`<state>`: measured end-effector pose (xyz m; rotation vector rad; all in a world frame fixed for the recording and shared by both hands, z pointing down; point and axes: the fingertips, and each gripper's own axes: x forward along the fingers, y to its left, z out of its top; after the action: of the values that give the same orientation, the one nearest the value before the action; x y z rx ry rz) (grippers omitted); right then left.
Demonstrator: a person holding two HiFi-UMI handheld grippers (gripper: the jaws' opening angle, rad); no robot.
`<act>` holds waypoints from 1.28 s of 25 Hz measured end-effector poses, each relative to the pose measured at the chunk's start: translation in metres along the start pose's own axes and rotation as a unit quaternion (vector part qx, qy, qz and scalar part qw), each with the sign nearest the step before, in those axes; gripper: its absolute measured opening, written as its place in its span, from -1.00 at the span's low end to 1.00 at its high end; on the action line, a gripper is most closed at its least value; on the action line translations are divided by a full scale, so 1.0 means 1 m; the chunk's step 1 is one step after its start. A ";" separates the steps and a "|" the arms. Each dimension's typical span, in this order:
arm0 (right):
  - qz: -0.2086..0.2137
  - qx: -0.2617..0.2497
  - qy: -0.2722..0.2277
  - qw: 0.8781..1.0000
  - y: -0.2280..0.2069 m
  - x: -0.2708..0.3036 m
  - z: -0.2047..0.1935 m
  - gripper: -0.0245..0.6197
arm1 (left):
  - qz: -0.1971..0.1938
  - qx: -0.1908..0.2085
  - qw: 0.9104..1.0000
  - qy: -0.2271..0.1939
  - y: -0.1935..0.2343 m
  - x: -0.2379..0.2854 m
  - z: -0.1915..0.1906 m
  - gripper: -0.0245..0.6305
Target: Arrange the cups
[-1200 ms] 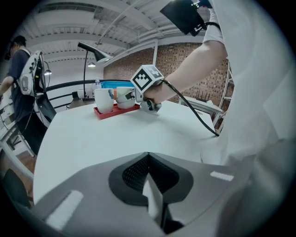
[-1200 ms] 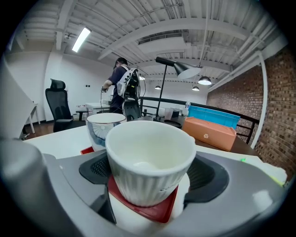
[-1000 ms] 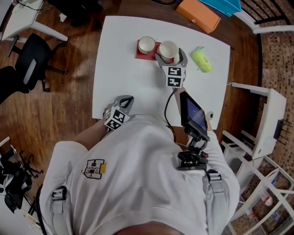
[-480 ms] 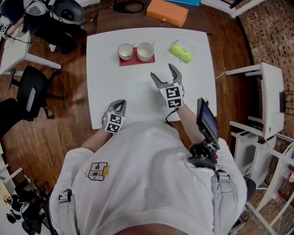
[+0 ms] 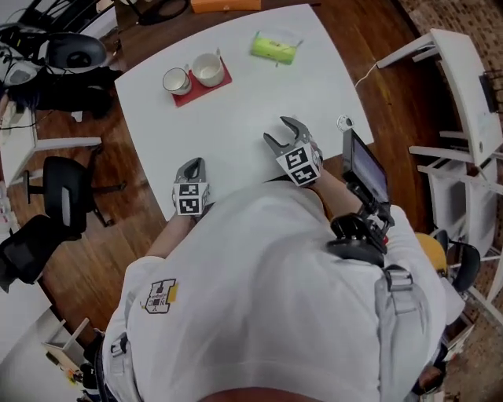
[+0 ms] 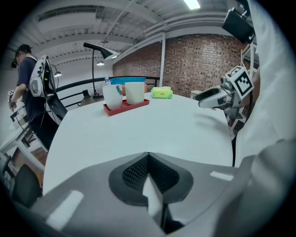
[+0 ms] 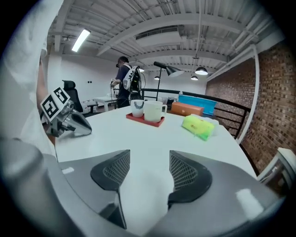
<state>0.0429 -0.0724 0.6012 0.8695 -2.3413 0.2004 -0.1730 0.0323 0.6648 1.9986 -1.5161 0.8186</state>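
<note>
Two white cups [image 5: 176, 80] [image 5: 207, 69] stand side by side on a red tray [image 5: 206, 89] at the far side of the white table [image 5: 244, 102]. The right gripper view shows them upright, the cups [image 7: 137, 108] [image 7: 152, 111] well ahead of the jaws. My right gripper [image 5: 279, 132] hovers near the table's near edge, open; its jaws have just been closing with nothing between them. My left gripper [image 5: 191, 168] rests at the near edge, shut and empty [image 6: 147, 159].
A green pack [image 5: 273, 49] lies right of the tray. An orange box [image 5: 224, 5] sits at the far edge. A screen on a mount [image 5: 363, 169] hangs at my right side. A black chair [image 5: 63, 196] stands left of the table. A person [image 7: 124, 78] stands far behind.
My right gripper has drawn back from the cups to the near side of the table, and its jaws have narrowed. The left gripper has stayed at the near edge.
</note>
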 end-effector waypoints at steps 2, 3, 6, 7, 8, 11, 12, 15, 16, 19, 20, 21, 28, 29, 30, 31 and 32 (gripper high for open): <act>0.002 -0.004 0.017 1.000 0.004 -0.009 -0.021 -0.16 | 0.001 0.006 1.000 0.005 -0.005 0.000 0.001 -0.93; 0.001 -0.008 0.026 1.000 0.006 -0.012 -0.030 -0.20 | 0.001 0.009 1.000 0.007 -0.007 0.000 0.001 -0.93; -0.002 -0.019 0.052 0.998 0.011 -0.014 -0.053 -0.42 | 0.003 0.017 1.000 0.011 -0.009 0.000 -0.001 -0.93; -0.004 -0.021 0.060 0.998 0.012 -0.013 -0.059 -0.48 | 0.005 0.019 1.000 0.012 -0.009 0.000 -0.001 -0.93; -0.007 -0.021 0.066 0.998 0.012 -0.012 -0.064 -0.56 | 0.006 0.020 1.000 0.012 -0.009 0.000 -0.001 -0.93; -0.023 -0.023 0.069 0.997 0.009 -0.009 -0.070 -0.82 | 0.008 0.022 1.000 0.011 -0.009 0.001 -0.001 -0.93; -0.028 -0.025 0.068 0.997 0.008 -0.008 -0.070 -0.92 | 0.008 0.022 1.000 0.012 -0.009 0.001 -0.002 -0.93; -0.028 -0.025 0.063 0.997 0.005 -0.008 -0.068 -0.92 | 0.012 0.026 1.000 0.010 -0.010 0.001 -0.002 -0.93; -0.027 -0.024 0.061 0.997 0.005 -0.008 -0.067 -0.92 | 0.013 0.027 0.999 0.009 -0.010 0.000 -0.002 -0.93; -0.025 -0.021 0.057 0.998 0.006 -0.008 -0.068 -0.92 | 0.017 0.031 0.999 0.008 -0.010 0.000 -0.004 -0.93; -0.025 -0.021 0.057 0.998 0.006 -0.008 -0.067 -0.92 | 0.019 0.033 0.999 0.007 -0.009 0.000 -0.004 -0.93; -0.024 -0.020 0.056 0.998 0.006 -0.008 -0.067 -0.92 | 0.020 0.034 0.999 0.007 -0.009 0.000 -0.004 -0.93; -0.022 -0.022 0.051 0.998 0.006 -0.009 -0.068 -0.92 | 0.025 0.041 0.999 0.007 -0.010 -0.001 0.000 -0.93; -0.022 -0.023 0.051 0.998 0.006 -0.009 -0.068 -0.92 | 0.024 0.040 0.999 0.007 -0.010 -0.001 -0.001 -0.93; -0.022 -0.024 0.050 0.998 0.007 -0.009 -0.068 -0.92 | 0.024 0.039 0.999 0.007 -0.009 0.000 -0.003 -0.93; -0.021 -0.024 0.049 0.998 0.007 -0.009 -0.068 -0.92 | 0.024 0.038 0.999 0.007 -0.009 0.001 -0.004 -0.93; -0.020 -0.024 0.048 0.998 0.007 -0.008 -0.068 -0.92 | 0.024 0.037 0.999 0.007 -0.009 0.001 -0.005 -0.93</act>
<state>0.0778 -0.0393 0.6504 0.8644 -2.2280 0.1649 -0.1654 0.0374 0.6687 2.0121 -1.5518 0.9178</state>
